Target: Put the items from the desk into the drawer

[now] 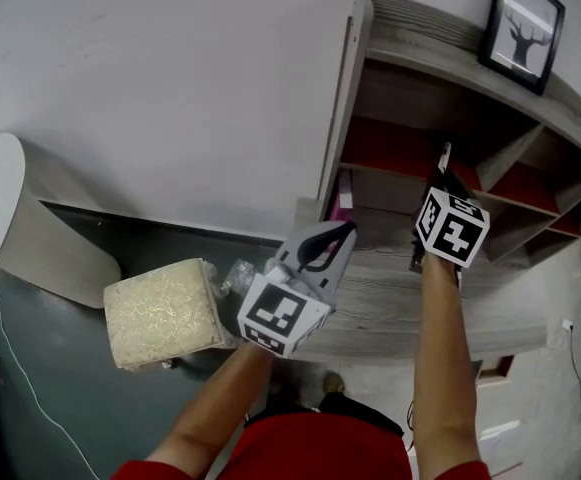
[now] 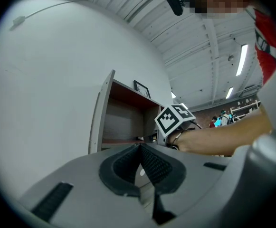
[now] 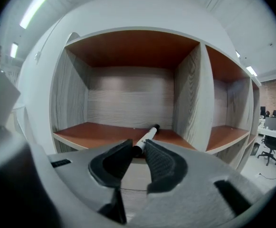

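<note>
**Gripping a marker pen at the hutch shelf**

My right claw [image 3: 138,147] is pinching the black near end of the white marker pen [image 3: 148,136], its jaws nearly together. The pen is pointing in over the red-brown shelf floor [image 3: 95,133] of the grey wooden hutch, close to a divider. My left claw [image 2: 140,148] is hanging closed and empty above the grey wood-grain surface [image 1: 390,308]. A straw-coloured cube pouf [image 1: 165,313] is sitting on the dark floor by the white wall [image 1: 170,88].

Head view is looking steeply down over both forearms onto the shelf unit [image 1: 410,93]. Right gripper view is facing close into one compartment [image 3: 128,99]. Left gripper view is angling upward, sharing that unit's end panel.
</note>
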{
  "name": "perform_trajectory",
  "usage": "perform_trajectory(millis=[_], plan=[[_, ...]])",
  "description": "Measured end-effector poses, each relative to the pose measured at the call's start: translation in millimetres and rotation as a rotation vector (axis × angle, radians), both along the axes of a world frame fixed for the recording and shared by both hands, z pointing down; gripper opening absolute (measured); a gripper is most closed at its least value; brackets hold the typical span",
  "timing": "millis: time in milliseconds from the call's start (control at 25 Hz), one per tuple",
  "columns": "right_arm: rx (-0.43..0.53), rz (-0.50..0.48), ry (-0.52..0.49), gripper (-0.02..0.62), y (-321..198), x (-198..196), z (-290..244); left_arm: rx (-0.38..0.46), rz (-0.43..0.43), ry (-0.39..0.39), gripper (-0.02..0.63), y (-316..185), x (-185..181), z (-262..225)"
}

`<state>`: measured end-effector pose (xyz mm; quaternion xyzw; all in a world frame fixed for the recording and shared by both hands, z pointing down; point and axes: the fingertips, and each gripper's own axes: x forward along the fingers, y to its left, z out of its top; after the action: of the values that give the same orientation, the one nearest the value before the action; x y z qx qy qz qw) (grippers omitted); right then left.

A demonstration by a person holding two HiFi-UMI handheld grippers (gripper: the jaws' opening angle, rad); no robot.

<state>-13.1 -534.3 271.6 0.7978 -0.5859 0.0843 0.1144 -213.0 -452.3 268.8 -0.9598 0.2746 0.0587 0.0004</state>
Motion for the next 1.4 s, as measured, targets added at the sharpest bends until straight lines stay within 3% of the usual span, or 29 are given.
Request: perform_trajectory(millis=[240,680,960,1400], plan=[[0.006,0.049,-0.004,0.087,14,33,0,0.003,0.023,-0.002,0.008,6,19,-4],[0.017,0.003,-0.008,0.075,17,52,0,0.003,0.027,-0.008,0.008,13,37,-5],[0.094,-0.112,0.004,0.075,50,23,-15,0.013,0.040,-0.001,0.008,28,47,-7],[0.228,-0.325,0.022,0.075,156,-46,-41,0.013,0.051,0.023,0.008,68,47,-17]])
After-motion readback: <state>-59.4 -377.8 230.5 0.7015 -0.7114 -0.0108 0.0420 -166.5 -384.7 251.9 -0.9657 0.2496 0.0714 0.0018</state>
